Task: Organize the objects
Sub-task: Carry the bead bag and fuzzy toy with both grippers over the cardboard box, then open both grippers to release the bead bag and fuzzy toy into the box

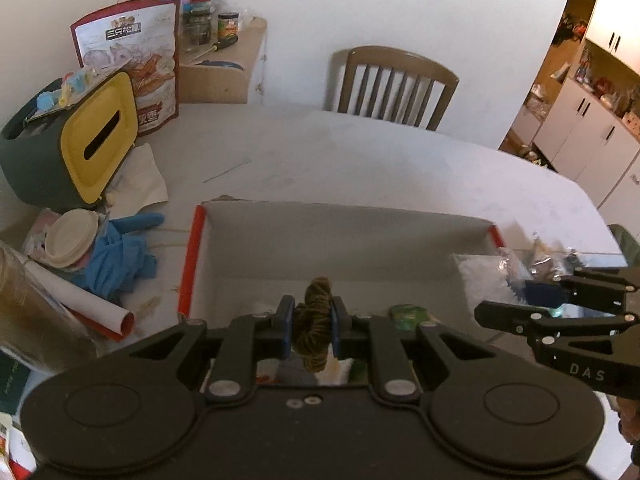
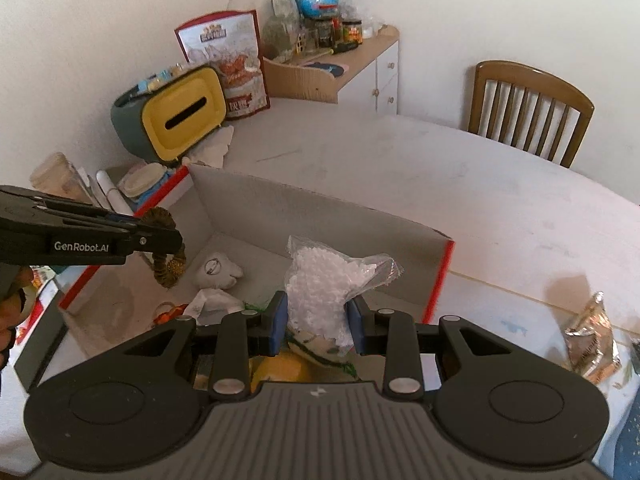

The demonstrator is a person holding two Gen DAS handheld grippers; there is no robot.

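Overhead, tongs (image 2: 160,240) within box (image 2: 320,208) walls

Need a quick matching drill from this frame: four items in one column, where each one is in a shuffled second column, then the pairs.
Items
1. yarn bundle
2. bag of white beads
3. blue glove
4. screwdriver

Places
A. on the table, left of the box
B. clamped in the right tool
C. on the side cabinet by the jars
D. clamped in the left tool

Pairs: 1-D, 2-B, 3-A, 4-C
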